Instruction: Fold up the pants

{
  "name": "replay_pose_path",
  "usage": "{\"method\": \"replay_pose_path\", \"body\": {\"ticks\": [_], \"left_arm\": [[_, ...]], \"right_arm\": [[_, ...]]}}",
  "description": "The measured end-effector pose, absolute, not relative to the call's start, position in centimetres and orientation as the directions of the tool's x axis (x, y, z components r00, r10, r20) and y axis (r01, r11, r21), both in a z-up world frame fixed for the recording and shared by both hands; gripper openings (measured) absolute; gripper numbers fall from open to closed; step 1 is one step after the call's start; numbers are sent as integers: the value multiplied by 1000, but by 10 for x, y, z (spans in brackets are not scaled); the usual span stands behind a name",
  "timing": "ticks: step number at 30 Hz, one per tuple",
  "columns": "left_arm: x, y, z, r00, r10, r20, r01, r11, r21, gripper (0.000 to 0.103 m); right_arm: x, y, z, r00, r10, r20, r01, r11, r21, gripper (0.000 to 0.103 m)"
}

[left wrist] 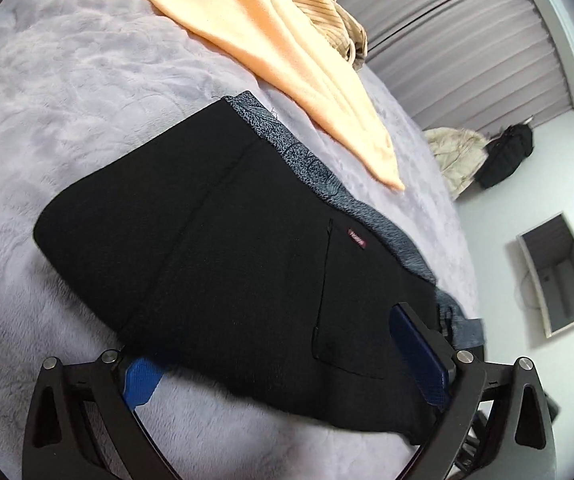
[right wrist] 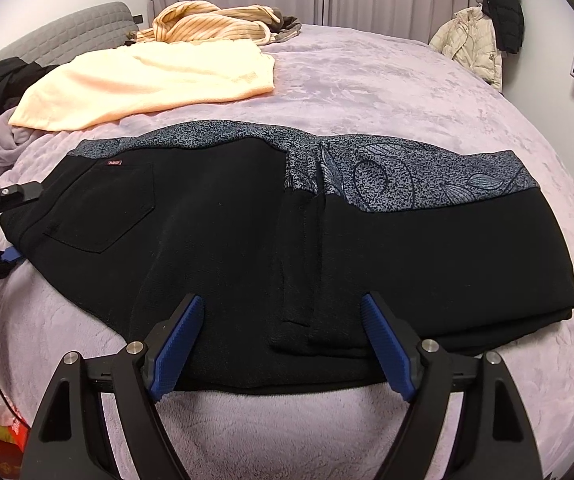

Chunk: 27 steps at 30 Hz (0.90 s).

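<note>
Fingers (right wrist: 387,354) spread wide astride black pants (right wrist: 227,240)

The pants (right wrist: 227,240) are matt black knit cloth with a speckled grey printed band (right wrist: 407,176). The bedspread (right wrist: 367,92) is soft, plush lilac fabric with a slight sheen. The towel (right wrist: 147,80) is fluffy peach terry. Both grippers, left (left wrist: 283,356) and right (right wrist: 283,344), have matt black plastic arms, ribbed blue rubbery pads (right wrist: 179,348) and shiny metal pins.
</note>
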<state>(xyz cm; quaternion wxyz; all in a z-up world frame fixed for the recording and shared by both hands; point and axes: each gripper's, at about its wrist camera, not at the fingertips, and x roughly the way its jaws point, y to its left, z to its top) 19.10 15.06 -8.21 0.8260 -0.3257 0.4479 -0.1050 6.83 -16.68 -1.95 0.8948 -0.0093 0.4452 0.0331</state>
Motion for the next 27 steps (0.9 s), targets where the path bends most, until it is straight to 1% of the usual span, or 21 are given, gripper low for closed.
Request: {"method": "replay_pose_path", "body": {"ticks": [3, 6, 7, 8, 9, 10, 11, 12, 13, 14, 15, 19, 20, 22, 24, 27], "left_arm": [[188, 134, -62, 606, -368, -705, -85, 851, -518, 100], [182, 118, -43, 663, -297, -687, -47, 899, -434, 100], [181, 115, -40, 675, -280, -683, -50, 906, -421, 98], [182, 114, -39, 681, -253, -688, -68, 913, -403, 90], [183, 112, -41, 675, -215, -706, -95, 923, -373, 77], [187, 112, -47, 659, -181, -730, -120, 933, -339, 69], [189, 112, -53, 635, -150, -758, -143, 941, -306, 54], [192, 113, -63, 609, -135, -782, -162, 943, -289, 53], [191, 115, -68, 608, -140, -782, -171, 938, -301, 53], [186, 119, -70, 624, -139, -769, -170, 936, -307, 53], [181, 116, -71, 646, -116, -754, -158, 946, -281, 53], [170, 82, -69, 706, 63, -706, -138, 989, -49, 53], [168, 77, -69, 714, 92, -695, -139, 990, -12, 53], [167, 77, -70, 721, 117, -682, -144, 989, 17, 53], [167, 77, -71, 726, 122, -677, -146, 989, 21, 53], [165, 77, -72, 733, 125, -668, -146, 989, 24, 54]], "right_arm": [[69, -166, -20, 602, 48, -797, -70, 998, 7, 84], [69, -165, -19, 598, 46, -800, -76, 997, 1, 84], [69, -164, -17, 592, 46, -804, -80, 997, -3, 84], [69, -164, -13, 587, 47, -809, -83, 997, -3, 84], [70, -165, -7, 581, 58, -812, -88, 996, 8, 84], [69, -167, -1, 581, 81, -810, -95, 995, 31, 84], [70, -169, 7, 582, 115, -805, -105, 992, 66, 84], [72, -170, 16, 582, 147, -800, -114, 989, 99, 84], [76, -170, 25, 578, 176, -797, -127, 984, 125, 84], [81, -168, 36, 569, 206, -796, -150, 978, 146, 84], [87, -164, 45, 560, 234, -795, -175, 971, 162, 84], [120, -122, 85, 481, 359, -800, -323, 921, 219, 84], [129, -106, 91, 443, 383, -810, -368, 902, 225, 84], [148, -70, 101, 365, 422, -830, -446, 862, 242, 84], [162, -32, 107, 283, 458, -843, -515, 814, 269, 84], [182, 28, 106, 171, 454, -874, -606, 748, 270, 84]]}}
